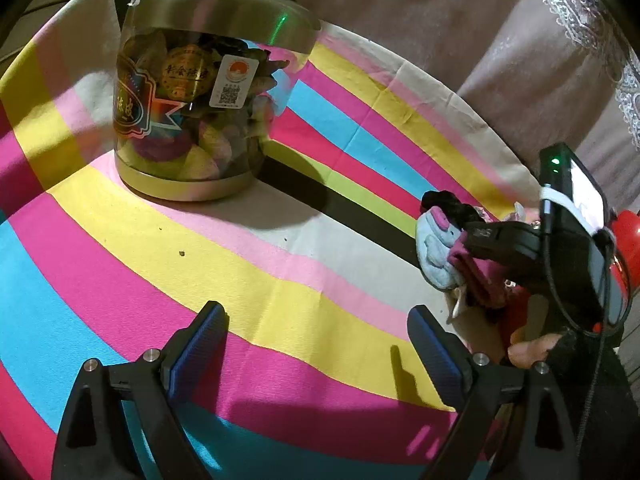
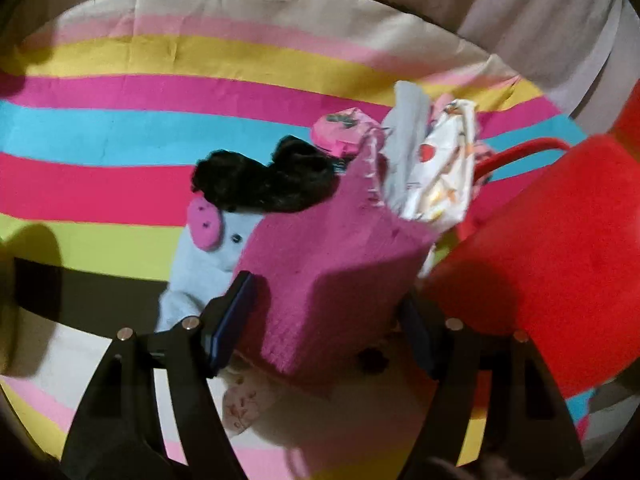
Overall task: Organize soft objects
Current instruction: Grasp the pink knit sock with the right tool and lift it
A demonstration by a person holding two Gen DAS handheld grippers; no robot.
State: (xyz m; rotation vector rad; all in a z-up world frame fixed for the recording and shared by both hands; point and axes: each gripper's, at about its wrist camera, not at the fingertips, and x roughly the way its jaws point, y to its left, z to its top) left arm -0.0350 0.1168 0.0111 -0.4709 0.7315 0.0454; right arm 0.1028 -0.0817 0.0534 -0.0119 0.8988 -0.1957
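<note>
Between our right gripper (image 2: 324, 328) pads sits a magenta felt piece (image 2: 332, 280), the jaws narrowed and pressing its sides at the heap's near edge. Around it lie a pale blue plush (image 2: 200, 272), a black fuzzy item (image 2: 264, 184), printed white cloth (image 2: 440, 172) and something red (image 2: 560, 248). Our left gripper (image 1: 316, 344) gapes wide and empty over the striped cloth (image 1: 280, 296); sorting looks barely begun, most pieces unsorted.

A magenta felt piece (image 2: 320, 280) stands tilted at the front of a heap — pale-blue plush animal (image 2: 200, 268) beside it, black fuzzy wad (image 2: 260, 184) on top, printed white cloth (image 2: 440, 168) behind.
</note>
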